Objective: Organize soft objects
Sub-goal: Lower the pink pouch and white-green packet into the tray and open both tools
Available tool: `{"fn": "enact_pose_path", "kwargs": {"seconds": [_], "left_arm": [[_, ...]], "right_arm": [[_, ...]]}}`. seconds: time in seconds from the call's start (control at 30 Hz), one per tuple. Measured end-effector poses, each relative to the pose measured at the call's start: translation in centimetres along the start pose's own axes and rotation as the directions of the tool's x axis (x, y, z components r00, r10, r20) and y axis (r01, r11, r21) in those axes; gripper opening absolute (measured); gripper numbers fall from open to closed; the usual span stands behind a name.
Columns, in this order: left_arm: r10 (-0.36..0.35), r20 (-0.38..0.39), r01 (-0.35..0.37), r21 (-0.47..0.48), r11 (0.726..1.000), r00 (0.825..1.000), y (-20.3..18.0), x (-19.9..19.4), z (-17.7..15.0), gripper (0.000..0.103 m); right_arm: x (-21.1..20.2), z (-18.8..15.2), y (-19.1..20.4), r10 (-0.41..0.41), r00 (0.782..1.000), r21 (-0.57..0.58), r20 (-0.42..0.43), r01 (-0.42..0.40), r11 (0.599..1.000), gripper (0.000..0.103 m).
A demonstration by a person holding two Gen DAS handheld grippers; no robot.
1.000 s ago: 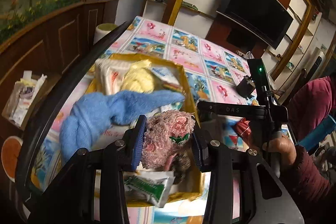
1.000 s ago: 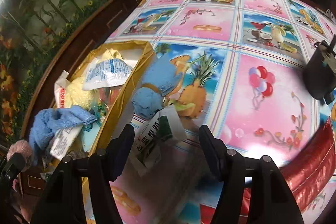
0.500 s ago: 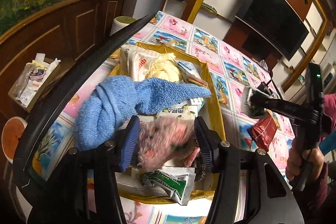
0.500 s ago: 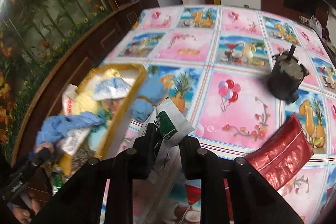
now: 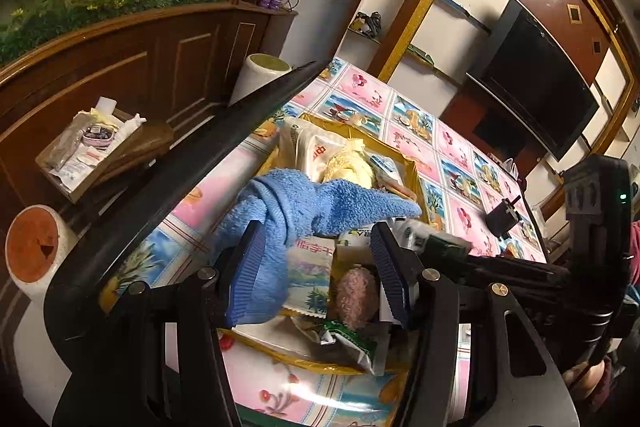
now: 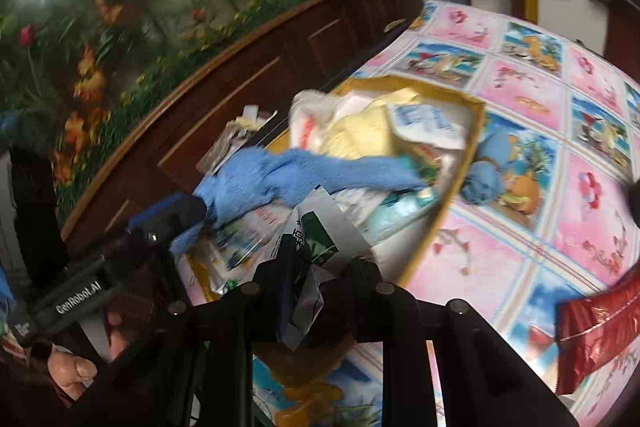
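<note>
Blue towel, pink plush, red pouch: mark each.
Blue towel [image 5: 320, 203], left wrist view, middle of its fold.
Pink plush [image 5: 356, 297], left wrist view, fuzzy centre.
Red pouch [image 6: 596, 327], right wrist view, foil face.

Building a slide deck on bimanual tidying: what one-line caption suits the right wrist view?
Right gripper clamps a green-and-white packet above the gold box crammed with soft items.

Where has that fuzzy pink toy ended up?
In the left wrist view, the fuzzy pink toy lies in the gold tray, between the open left gripper's fingers, beside the blue towel.
</note>
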State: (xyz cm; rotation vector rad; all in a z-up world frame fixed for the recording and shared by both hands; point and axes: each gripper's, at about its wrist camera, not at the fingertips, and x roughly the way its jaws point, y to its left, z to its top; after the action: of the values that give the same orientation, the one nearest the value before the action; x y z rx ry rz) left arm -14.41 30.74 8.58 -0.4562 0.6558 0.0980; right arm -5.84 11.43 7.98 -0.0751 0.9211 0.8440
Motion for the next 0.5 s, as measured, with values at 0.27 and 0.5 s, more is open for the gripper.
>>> {"fn": "enact_pose_path", "kwargs": {"seconds": [0.27,0.5], "left_arm": [[0.002,-0.022,-0.002,0.003,1.0,1.0,0.9,0.3,-0.8,0.055],[-0.005,-0.045,0.006,0.025,1.0,0.999,0.3,0.7,-1.5,0.055]], "right_arm": [[1.5,1.4,-2.2,-0.217,0.976,0.022,0.016,0.217,0.976,0.02],[3.2,2.4,-2.8,-0.353,0.935,-0.012,0.027,0.353,0.935,0.02]]}}
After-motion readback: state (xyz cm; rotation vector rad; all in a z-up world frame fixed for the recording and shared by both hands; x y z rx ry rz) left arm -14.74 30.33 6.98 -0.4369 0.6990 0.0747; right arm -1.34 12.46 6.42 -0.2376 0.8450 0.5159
